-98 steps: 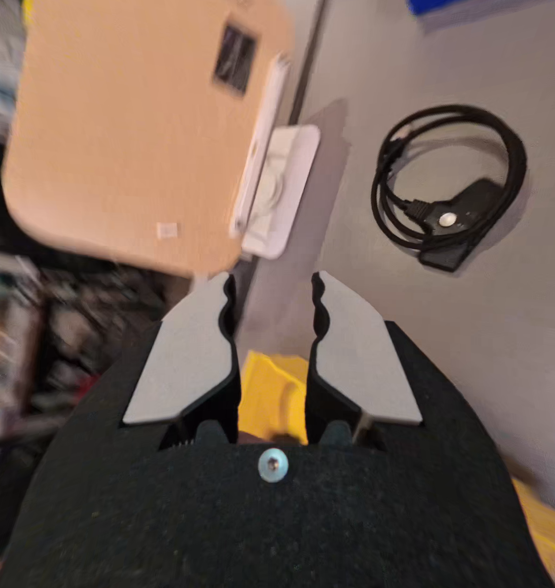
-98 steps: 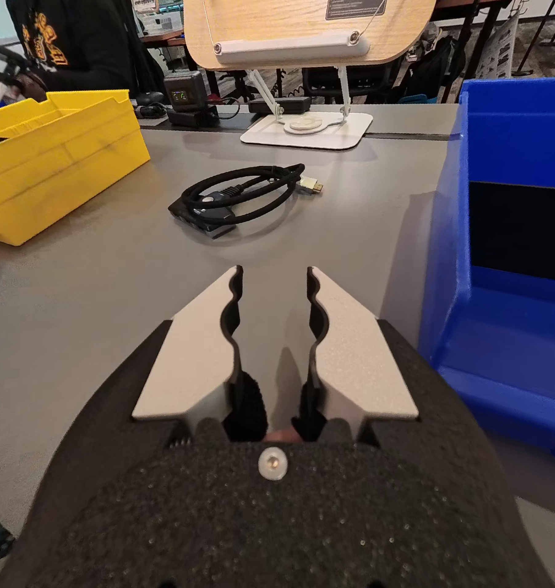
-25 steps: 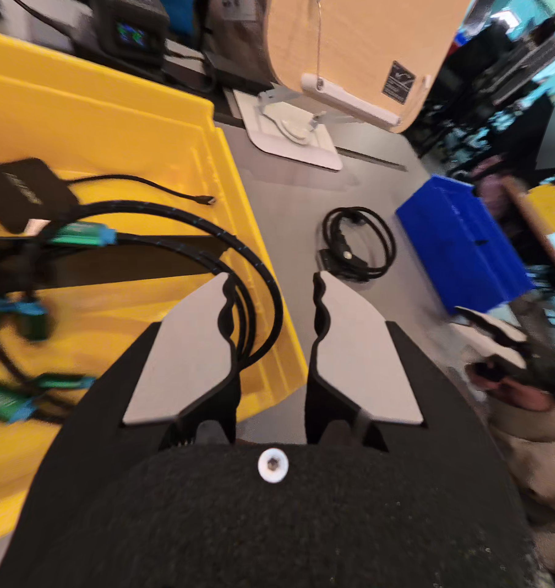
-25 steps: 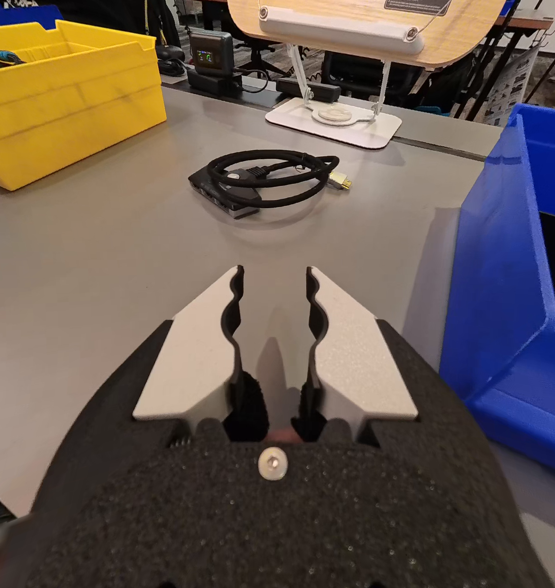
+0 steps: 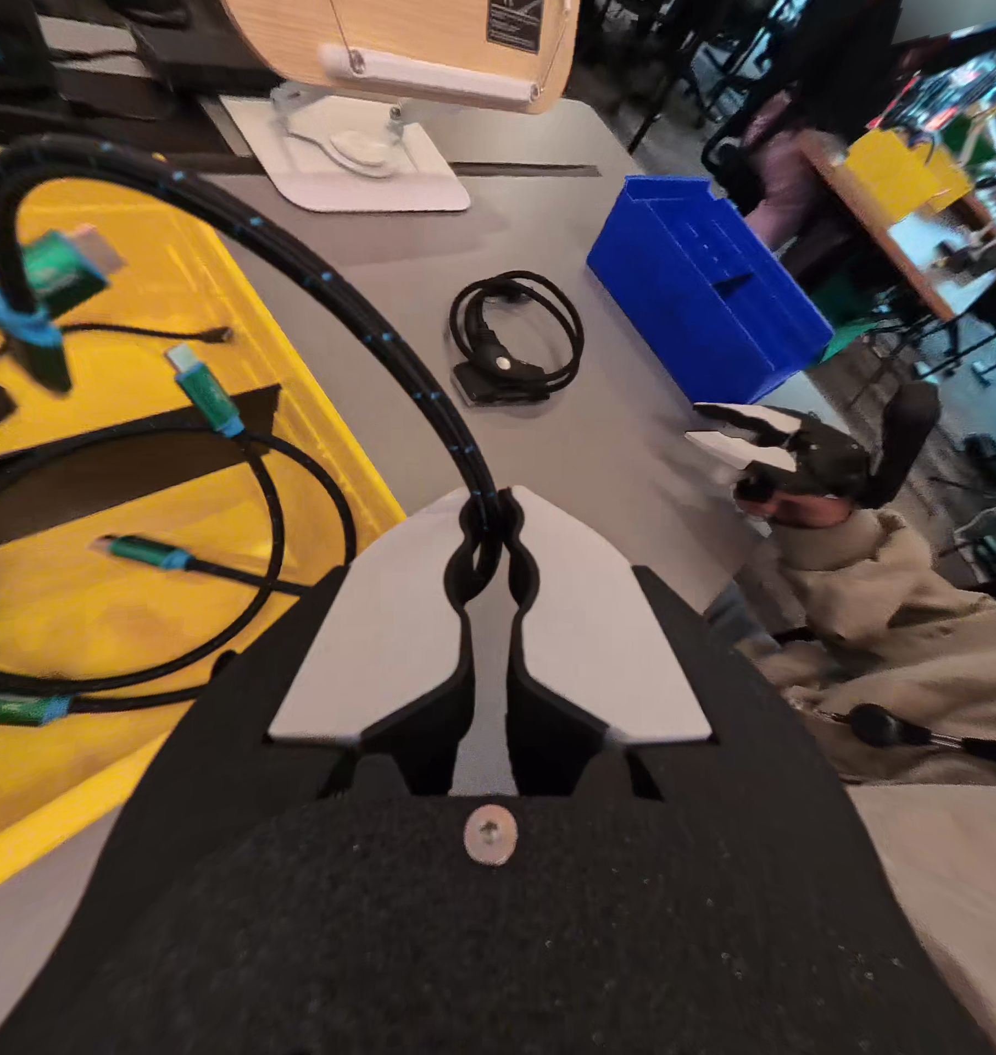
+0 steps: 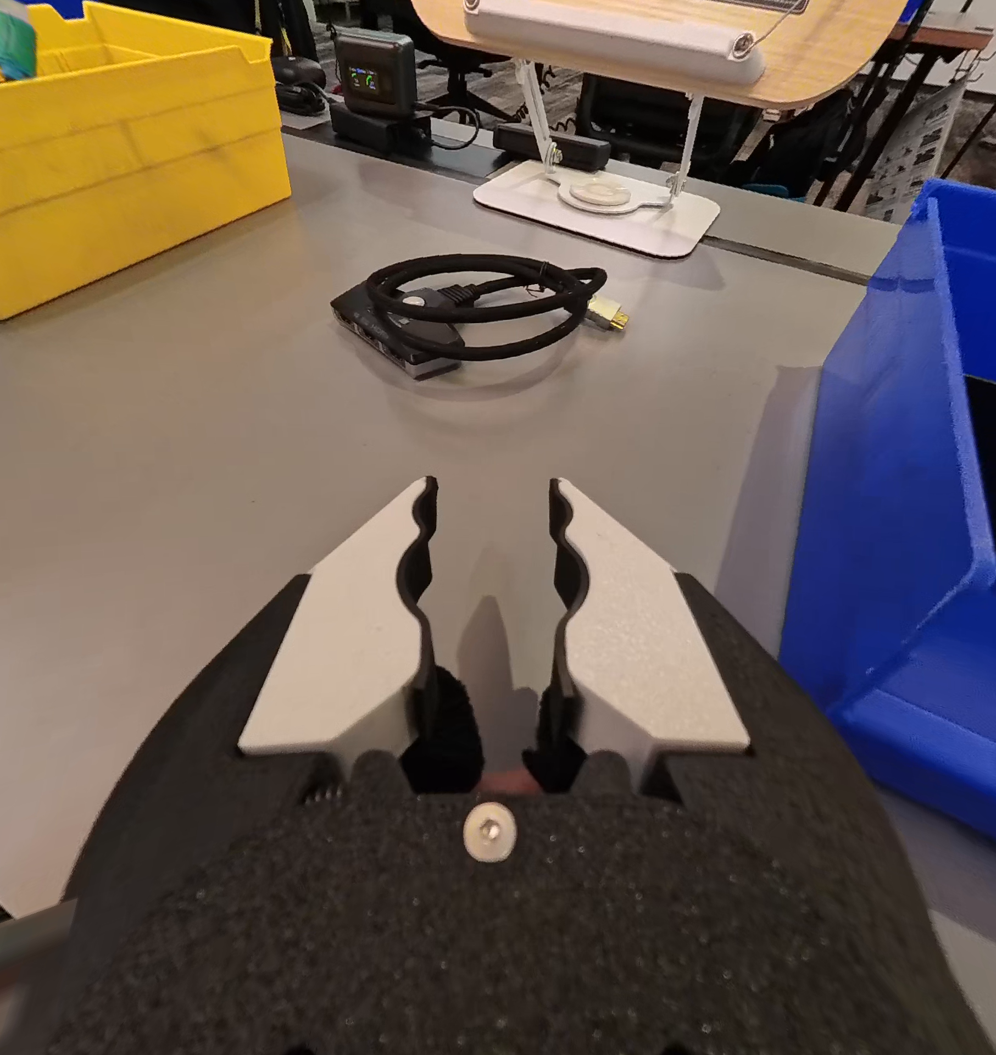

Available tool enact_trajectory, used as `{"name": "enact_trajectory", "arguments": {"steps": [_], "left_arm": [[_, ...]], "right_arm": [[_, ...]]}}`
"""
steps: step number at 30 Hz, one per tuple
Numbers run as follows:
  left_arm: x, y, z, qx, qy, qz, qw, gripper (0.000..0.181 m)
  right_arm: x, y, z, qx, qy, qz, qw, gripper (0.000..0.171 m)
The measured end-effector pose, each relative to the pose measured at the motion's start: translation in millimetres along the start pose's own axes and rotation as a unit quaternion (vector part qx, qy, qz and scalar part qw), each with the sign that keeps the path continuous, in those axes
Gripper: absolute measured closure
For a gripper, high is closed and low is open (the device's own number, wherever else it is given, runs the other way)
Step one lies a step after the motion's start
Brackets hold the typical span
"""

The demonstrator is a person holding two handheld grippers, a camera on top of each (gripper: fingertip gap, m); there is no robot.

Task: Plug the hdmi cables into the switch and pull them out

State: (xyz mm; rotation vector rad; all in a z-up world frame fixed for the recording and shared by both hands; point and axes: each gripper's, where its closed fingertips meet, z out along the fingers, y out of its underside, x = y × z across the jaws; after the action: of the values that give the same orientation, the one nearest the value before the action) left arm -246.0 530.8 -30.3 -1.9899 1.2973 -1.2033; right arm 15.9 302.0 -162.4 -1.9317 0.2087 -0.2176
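The left gripper [image 5: 491, 502] is clamped on a black braided HDMI cable [image 5: 335, 291] arching up from the yellow bin [image 5: 313, 354], seen only in the left wrist view. The right gripper [image 6: 492, 494] hovers open above the grey desk [image 6: 170, 456]. Farther off, the switch [image 6: 404, 331] lies under its coiled cable, near the blue bin [image 6: 895, 485].

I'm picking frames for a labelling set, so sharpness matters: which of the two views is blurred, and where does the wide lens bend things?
Left wrist view: motion blur smears the green plugs in the yellow bin and the background; the braided cable at the left gripper stays fairly sharp. Right wrist view: crisp on the switch and table, soft shadows; the blue bin bows at the edge.
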Motion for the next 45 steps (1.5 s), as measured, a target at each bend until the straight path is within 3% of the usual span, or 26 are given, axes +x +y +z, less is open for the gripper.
{"name": "enact_trajectory", "arguments": {"steps": [4,9,12,15,19,24,30,39,45], "left_arm": [[-26.8,24.1,7.4,-0.06,-0.083,0.022,0.995,0.175],[-18.2,6.0,-1.8,-0.056,-0.197,0.146,0.968,0.175],[10.2,-12.4,-5.7,-0.033,-0.226,0.226,0.947,0.175],[59.7,-4.4,22.0,-0.047,-0.184,0.326,0.926,0.175],[108.2,55.4,87.5,-0.117,-0.119,0.495,0.853,0.175],[112.4,131.2,145.7,-0.186,-0.112,0.605,0.766,0.175],[103.3,191.2,168.6,-0.222,-0.084,0.656,0.717,0.174],[125.0,206.3,165.2,-0.2,-0.011,0.607,0.769,0.174],[143.0,205.3,159.8,-0.181,0.068,0.504,0.842,0.163]], "right_arm": [[-0.4,0.0,-0.5,0.0,0.0,-0.001,1.0,0.133],[-3.4,1.5,0.6,-0.004,-0.001,-0.01,1.0,0.133],[-3.4,2.2,0.9,-0.006,-0.002,-0.012,1.0,0.133],[-0.7,1.9,0.8,-0.004,-0.001,-0.006,1.0,0.133],[4.5,-0.9,-0.7,0.003,0.003,0.007,1.0,0.133],[5.0,-1.5,-1.2,0.004,0.005,0.01,1.0,0.133],[3.1,-0.1,-0.7,0.002,0.005,0.002,1.0,0.133],[1.3,1.6,1.2,-0.003,0.002,-0.001,1.0,0.133],[-0.3,2.7,1.7,-0.005,0.003,-0.007,1.0,0.133]]}}
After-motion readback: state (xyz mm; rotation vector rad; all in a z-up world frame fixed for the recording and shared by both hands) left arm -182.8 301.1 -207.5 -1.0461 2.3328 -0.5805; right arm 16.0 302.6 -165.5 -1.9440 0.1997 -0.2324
